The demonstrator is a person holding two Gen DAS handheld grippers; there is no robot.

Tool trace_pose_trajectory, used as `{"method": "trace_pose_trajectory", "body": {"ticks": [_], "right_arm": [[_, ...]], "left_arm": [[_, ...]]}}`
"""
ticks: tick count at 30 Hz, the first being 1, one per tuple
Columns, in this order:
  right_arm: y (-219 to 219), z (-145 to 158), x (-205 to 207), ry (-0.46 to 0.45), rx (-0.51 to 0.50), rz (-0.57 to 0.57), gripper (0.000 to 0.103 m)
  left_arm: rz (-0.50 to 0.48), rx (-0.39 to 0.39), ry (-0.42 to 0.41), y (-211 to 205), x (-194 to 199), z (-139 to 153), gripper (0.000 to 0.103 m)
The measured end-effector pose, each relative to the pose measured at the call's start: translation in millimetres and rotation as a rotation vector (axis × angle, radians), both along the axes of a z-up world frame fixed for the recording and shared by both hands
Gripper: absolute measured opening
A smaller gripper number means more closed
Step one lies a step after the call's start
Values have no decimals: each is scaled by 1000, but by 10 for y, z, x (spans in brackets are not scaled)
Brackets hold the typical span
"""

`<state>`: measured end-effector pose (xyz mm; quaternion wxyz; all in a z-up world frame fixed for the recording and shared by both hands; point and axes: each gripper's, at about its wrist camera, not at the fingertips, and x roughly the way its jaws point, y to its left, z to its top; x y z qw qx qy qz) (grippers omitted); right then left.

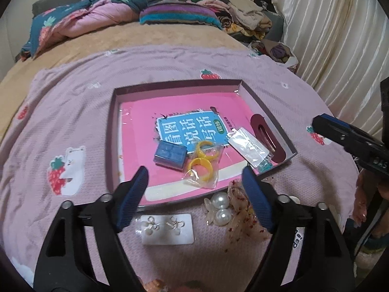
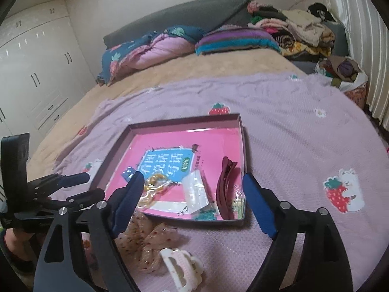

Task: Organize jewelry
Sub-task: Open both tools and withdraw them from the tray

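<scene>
Both hand-held grippers are hanging over the near edge of the bed with jaws spread wide and nothing between the pads. Right under the left hand-held gripper an earring card is lying on the lilac blanket, and just beside its right finger a pearl hair clip is sitting against a sheer dotted bow. Below the right hand-held gripper that same bow is bunching up next to a white claw clip.

What I'm worrying about: the blanket is soft, so pinching the flat card could grab fabric instead, or the card could bend and slip. The pearls are round and smooth, so they're probably going to squirt out of a shallow pinch. The two grippers are also working close together, so bumping is a risk.

Just past the fingertips the shallow box lid is serving as the tray, lined with a pink booklet. Inside it: a small blue box, yellow rings in a clear bag, a flat clear packet and a dark red hair clip against the right-hand wall. The bags are slippery, so anything dropped on top could be sliding them around.
</scene>
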<state>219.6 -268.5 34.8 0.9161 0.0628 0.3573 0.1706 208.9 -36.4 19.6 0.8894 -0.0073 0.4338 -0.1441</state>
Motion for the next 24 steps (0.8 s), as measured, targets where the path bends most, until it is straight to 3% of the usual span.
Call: {"method": "trace_pose_trajectory", "body": {"ticks": [12,24], "right_arm": [[19,365,-379,-82,-1,24,88],[65,546,-730,-129,-10,45,89]], "left_arm": [[44,15,-70,138,-313,302,94],[94,-2,-123,359,-663,555,94]]}}
